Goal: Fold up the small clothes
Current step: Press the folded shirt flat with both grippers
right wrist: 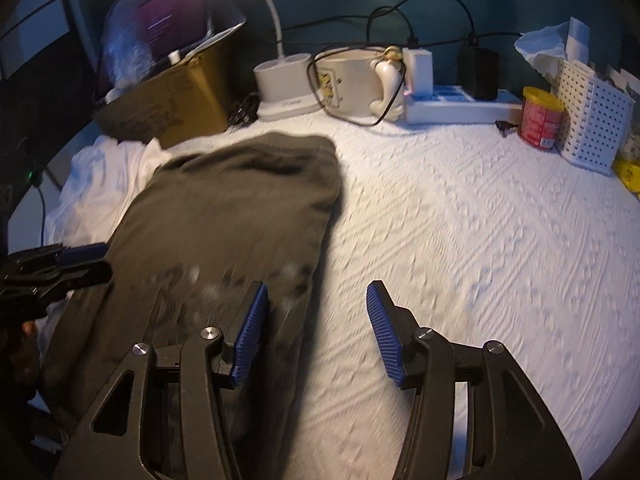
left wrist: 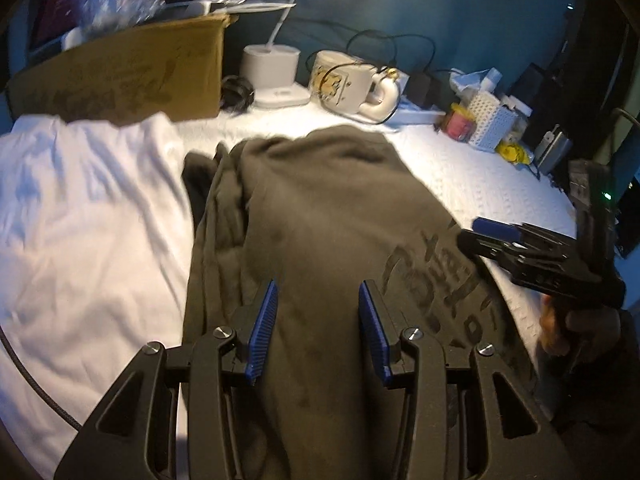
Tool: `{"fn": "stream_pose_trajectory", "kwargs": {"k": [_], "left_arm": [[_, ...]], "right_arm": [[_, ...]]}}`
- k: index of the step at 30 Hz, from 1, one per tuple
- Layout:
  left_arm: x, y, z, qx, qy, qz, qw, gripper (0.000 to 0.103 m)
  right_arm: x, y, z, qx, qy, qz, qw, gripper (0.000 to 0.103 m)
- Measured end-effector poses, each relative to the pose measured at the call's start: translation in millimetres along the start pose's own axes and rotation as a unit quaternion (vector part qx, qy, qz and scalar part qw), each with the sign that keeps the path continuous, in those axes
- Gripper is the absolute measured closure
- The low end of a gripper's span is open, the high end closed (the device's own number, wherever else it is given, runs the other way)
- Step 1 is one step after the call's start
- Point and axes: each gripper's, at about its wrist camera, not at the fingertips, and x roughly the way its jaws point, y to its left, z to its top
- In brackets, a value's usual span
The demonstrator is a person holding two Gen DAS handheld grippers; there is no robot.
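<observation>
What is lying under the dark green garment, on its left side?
A white garment shows beside the dark green garment and seems to continue under its left edge. How far it reaches is covered.

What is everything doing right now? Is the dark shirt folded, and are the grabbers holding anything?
dark garment: folded into a long strip, lying flat on the white cloth, not held.
white garment: spread out, rumpled, beside the dark one.
left gripper: open, above the dark garment, empty.
right gripper: open, empty, at the dark garment's right edge.
cardboard box: open on top.
mug: upright.
red tub: upright, yellow lid on.
</observation>
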Motion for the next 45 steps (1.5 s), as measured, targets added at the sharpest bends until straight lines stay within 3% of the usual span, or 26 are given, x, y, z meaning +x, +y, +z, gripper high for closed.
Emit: {"fn": "stream_pose_trajectory", "kwargs": {"k": [6, 14, 18, 19, 20, 23, 26, 31, 36, 45], "left_arm": [[3, 9, -16, -0.002, 0.001, 0.035, 0.9994, 0.06], [-12, 12, -27, -0.013, -0.013, 0.037, 0.9991, 0.06], [-28, 13, -31, -0.019, -0.032, 0.013, 0.9992, 0.06], [-31, 14, -32, -0.023, -0.034, 0.004, 0.9992, 0.06], [-34, 14, -33, -0.028, -0.035, -0.005, 0.999, 0.06], [-36, 14, -37, -0.03, -0.032, -0.004, 0.9991, 0.06], [-36, 14, -43, -0.032, -0.023, -0.002, 0.9992, 0.06], [-26, 14, -59, -0.036, 0.003, 0.002, 0.9994, 0.06], [-32, 12, -66, -0.03, 0.003, 0.013, 0.9995, 0.06], [-55, -21, -54, 0.008, -0.043, 0.009, 0.999, 0.06]], "right_arm": [[-11, 4, -23, -0.004, 0.0, -0.001, 1.0, 0.048], [-27, 18, -53, 0.001, 0.007, 0.016, 1.0, 0.056], [-36, 25, -67, 0.011, 0.004, 0.02, 1.0, 0.056], [-38, 27, -70, 0.014, 0.004, 0.022, 1.0, 0.061], [-40, 28, -74, 0.016, 0.004, 0.024, 1.0, 0.073], [-46, 34, -85, 0.021, 0.004, 0.025, 0.999, 0.084], [-50, 41, -90, 0.012, 0.006, 0.023, 1.0, 0.089], [-56, 49, -95, 0.007, 0.004, 0.019, 1.0, 0.092], [-61, 53, -103, 0.009, 0.001, 0.023, 1.0, 0.092], [-74, 48, -115, 0.02, -0.001, 0.031, 0.999, 0.091]]}}
